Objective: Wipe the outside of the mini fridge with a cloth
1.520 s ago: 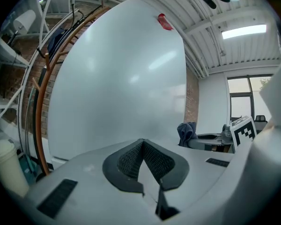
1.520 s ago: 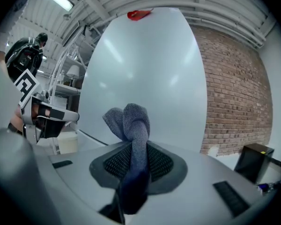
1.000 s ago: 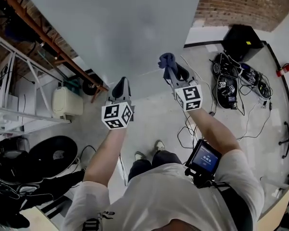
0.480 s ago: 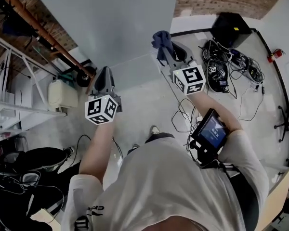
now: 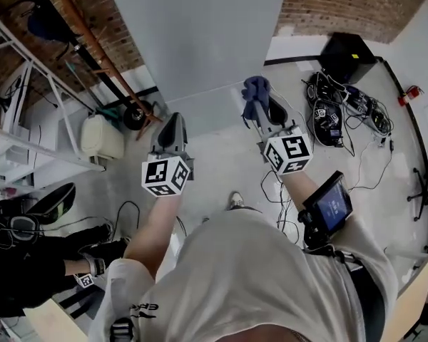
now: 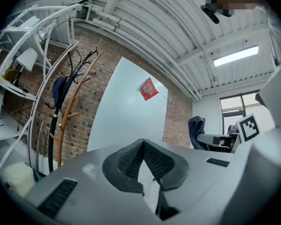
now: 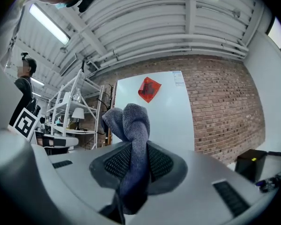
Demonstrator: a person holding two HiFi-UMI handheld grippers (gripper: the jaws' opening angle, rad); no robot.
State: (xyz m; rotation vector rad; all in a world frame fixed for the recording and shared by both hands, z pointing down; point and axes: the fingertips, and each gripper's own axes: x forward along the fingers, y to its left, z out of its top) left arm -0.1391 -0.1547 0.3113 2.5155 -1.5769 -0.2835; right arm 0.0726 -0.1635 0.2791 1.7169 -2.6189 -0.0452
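On the left a white shelf rack [image 5: 21,148] stands on the grey floor [image 5: 221,164], with a brick wall [image 5: 328,6] behind. My left tool [image 5: 172,122] has its jaws together on nothing, raised toward the white fridge [image 5: 200,41]. My right tool [image 5: 261,112] is clamped on the blue cloth [image 5: 255,90], held up before the fridge. Cables [image 5: 346,116] lie at the right. Only the two gripper views show the red sticker [image 7: 150,89] on the fridge.

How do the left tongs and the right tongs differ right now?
The right tongs clamp a blue cloth; the left tongs hold nothing. The cloth parts the right tongs' pads, while the left tongs' pads meet at their tips. Both face the white fridge.
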